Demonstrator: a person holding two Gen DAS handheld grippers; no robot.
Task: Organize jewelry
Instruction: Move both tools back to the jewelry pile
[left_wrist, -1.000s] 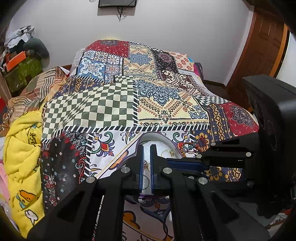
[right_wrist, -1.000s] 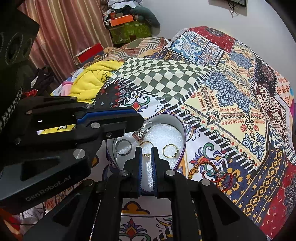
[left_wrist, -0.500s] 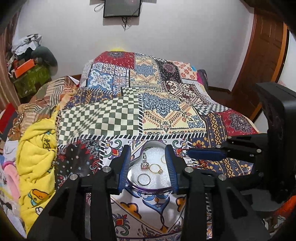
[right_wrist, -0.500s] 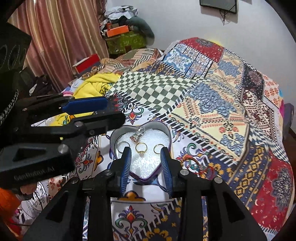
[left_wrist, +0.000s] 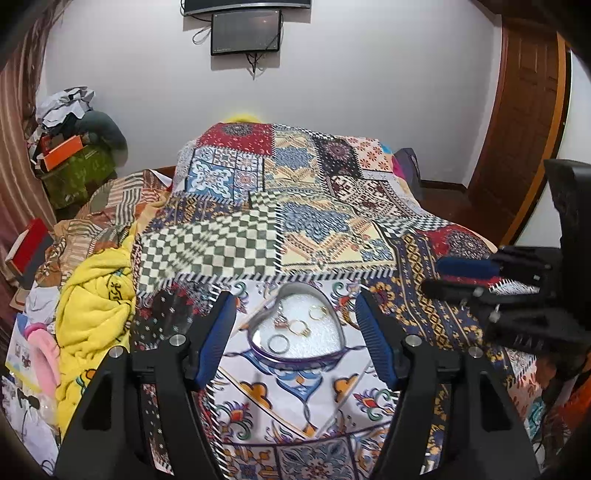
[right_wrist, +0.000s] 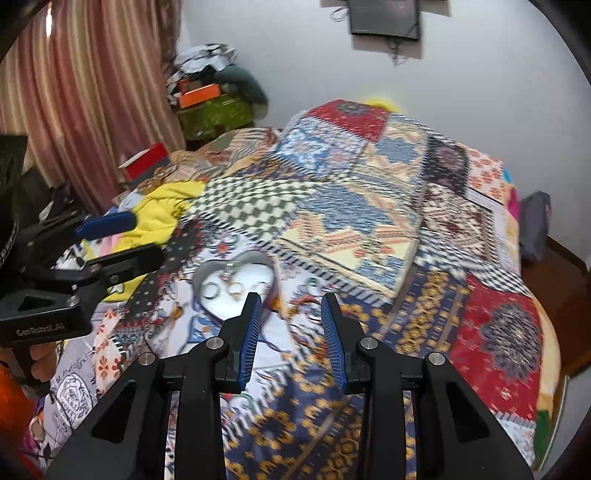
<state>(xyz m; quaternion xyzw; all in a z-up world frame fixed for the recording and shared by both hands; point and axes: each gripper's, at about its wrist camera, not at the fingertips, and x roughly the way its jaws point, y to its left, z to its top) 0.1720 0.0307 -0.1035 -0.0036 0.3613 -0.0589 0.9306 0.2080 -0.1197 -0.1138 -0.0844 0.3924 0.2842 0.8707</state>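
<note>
**Heart box on the bed, both grippers spread and empty**

The heart box (left_wrist: 295, 354) sits on the patchwork quilt (left_wrist: 280, 236) covering the bed, near the bed's near edge and about midway across it. It is open at the top, with a white lining. Inside lie a silver ring (left_wrist: 278, 343) toward the near left, a gold ring (left_wrist: 298, 327) in the middle, another gold ring (left_wrist: 319, 312) toward the far right, and a small pendant (left_wrist: 279, 322) on the left.

The left gripper (left_wrist: 295, 328) hangs above the quilt with its blue-padded fingers (left_wrist: 216, 334) spread wide, the box framed between them; it grips nothing. The right gripper (right_wrist: 291, 325) is also spread and empty, off to the right of the box, which shows just past its left finger in the blurred right wrist view (right_wrist: 236, 284).

A yellow blanket (left_wrist: 92, 306) lies bunched at the bed's left edge. A wall screen (left_wrist: 245, 32) hangs beyond the far end, and a wooden door (left_wrist: 517, 122) stands at the right.
</note>
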